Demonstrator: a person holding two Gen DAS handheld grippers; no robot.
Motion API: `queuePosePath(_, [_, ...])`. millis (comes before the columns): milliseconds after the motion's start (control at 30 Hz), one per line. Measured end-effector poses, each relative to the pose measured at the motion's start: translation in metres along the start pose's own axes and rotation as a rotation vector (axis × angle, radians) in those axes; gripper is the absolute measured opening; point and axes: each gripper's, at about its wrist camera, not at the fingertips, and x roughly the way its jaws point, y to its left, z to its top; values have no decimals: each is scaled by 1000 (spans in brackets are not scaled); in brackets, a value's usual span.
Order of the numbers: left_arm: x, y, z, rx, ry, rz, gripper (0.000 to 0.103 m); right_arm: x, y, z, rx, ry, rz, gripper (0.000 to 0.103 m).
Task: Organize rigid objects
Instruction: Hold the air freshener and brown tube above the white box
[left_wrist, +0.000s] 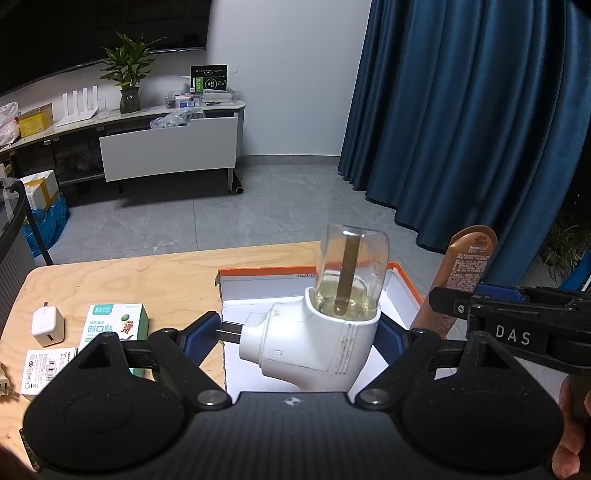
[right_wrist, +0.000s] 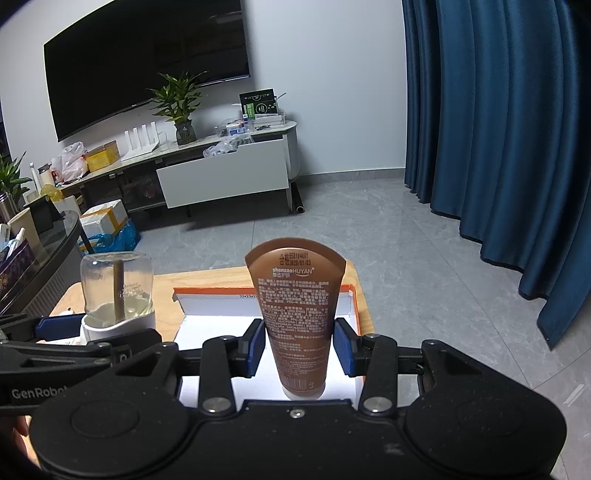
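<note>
My left gripper (left_wrist: 295, 338) is shut on a white plug-in mosquito repellent heater (left_wrist: 310, 343) with a clear liquid bottle (left_wrist: 351, 273) on top, held above the open orange-rimmed white box (left_wrist: 406, 280). My right gripper (right_wrist: 299, 345) is shut on a brown tube (right_wrist: 297, 314), crimped end up, over the same box (right_wrist: 352, 295). The brown tube also shows at the right of the left wrist view (left_wrist: 465, 273). The heater's bottle shows at the left of the right wrist view (right_wrist: 116, 291).
On the wooden table (left_wrist: 147, 280) left of the box lie a white charger cube (left_wrist: 48, 326), a green and white bandage box (left_wrist: 114, 325) and a white labelled box (left_wrist: 48, 363). Blue curtains (left_wrist: 461, 129) hang at the right. A TV cabinet (left_wrist: 166, 147) stands across the floor.
</note>
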Motion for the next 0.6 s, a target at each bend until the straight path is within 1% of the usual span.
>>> queuePosePath(600, [3, -1, 0, -2, 9, -2, 88, 3, 0, 3, 0, 24, -6, 50])
